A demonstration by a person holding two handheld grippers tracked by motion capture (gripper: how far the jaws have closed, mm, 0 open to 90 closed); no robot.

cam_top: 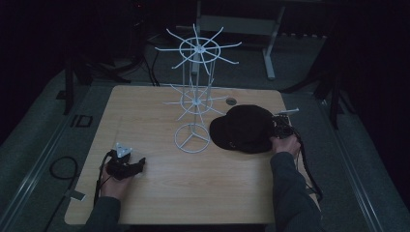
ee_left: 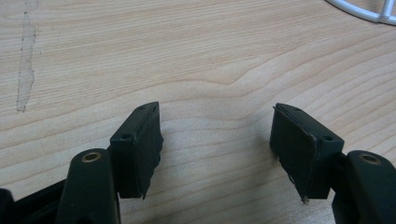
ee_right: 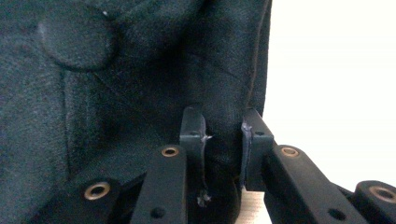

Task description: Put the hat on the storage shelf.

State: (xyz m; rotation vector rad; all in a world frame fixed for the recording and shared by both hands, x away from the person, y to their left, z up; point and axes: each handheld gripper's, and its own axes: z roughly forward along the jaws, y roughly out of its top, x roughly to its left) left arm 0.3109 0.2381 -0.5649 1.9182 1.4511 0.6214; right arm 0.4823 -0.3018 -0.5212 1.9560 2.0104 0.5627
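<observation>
R gripper (ee_right: 223, 140) pinching cap (ee_right: 140, 84) fabric

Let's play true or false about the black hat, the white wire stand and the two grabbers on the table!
1. The black hat hangs on the white wire stand. False: it lies on the table, beside the stand's ring base.
2. The right gripper has hat fabric between its jaws. True.
3. The left gripper holds the stand. False: its jaws are open over bare wood.
4. The stand has two tiers of hooks. True.
5. The hat is white. False: it is black.
</observation>
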